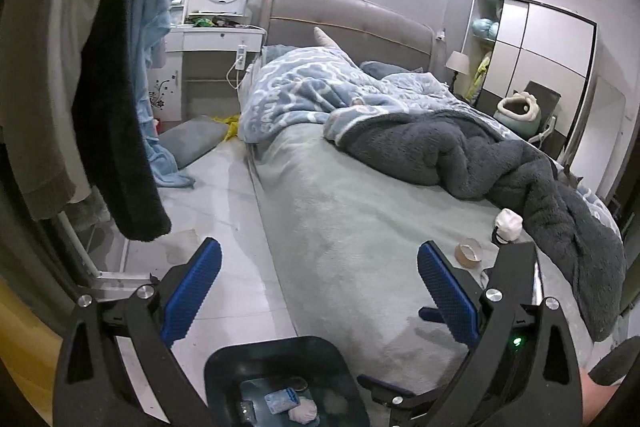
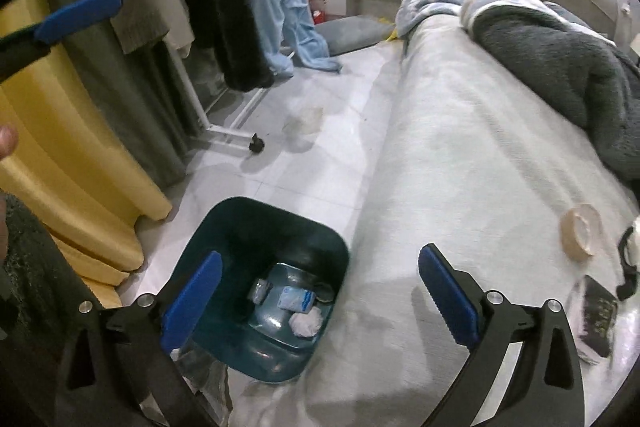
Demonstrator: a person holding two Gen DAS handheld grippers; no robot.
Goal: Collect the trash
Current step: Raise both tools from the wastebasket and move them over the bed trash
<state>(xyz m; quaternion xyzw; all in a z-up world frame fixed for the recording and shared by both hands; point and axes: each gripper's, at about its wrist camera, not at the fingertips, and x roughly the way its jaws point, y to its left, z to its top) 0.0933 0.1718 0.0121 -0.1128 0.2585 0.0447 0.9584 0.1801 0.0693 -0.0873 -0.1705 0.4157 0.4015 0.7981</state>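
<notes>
Both grippers — left gripper (image 1: 319, 291), right gripper (image 2: 320, 297) — are wide open and empty. The dark teal plastic bin (image 2: 224, 223) stands on the floor beside the bed (image 2: 460, 163), holding a crumpled white tissue (image 2: 306, 323). Approach remaining trash squarely — close only once centred.

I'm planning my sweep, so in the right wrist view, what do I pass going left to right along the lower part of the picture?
Yellow curtain → dark trash bin on the floor, with a crumpled tissue inside → pale bed sheet → roll of tape → dark flat object near the right edge.
</notes>
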